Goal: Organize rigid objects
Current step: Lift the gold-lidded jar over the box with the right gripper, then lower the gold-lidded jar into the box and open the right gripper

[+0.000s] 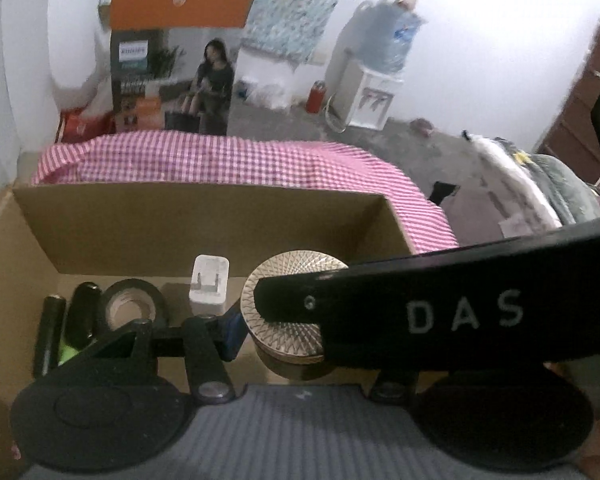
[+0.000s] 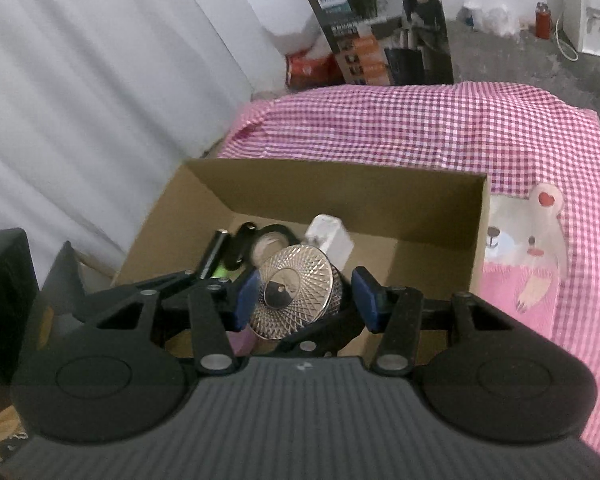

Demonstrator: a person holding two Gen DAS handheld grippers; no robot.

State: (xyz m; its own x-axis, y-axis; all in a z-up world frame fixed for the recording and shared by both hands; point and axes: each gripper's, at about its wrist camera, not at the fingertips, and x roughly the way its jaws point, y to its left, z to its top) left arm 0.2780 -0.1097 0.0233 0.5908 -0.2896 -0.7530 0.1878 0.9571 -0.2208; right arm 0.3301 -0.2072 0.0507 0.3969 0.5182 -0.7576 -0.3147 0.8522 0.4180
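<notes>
A round gold jar with a diamond-patterned lid hangs over the near end of an open cardboard box. My left gripper is shut on the jar. Its blue left pad presses the jar's side, and its right finger is hidden behind my right gripper's black finger. My right gripper straddles the lid. Its left pad is at the rim, and a thin gap shows at its right pad. The left gripper's finger shows under the jar.
Along the box's back wall lie a white charger, a black tape roll and two black cylinders. A pink checked cloth covers the surface. A tall printed carton and a water dispenser stand behind.
</notes>
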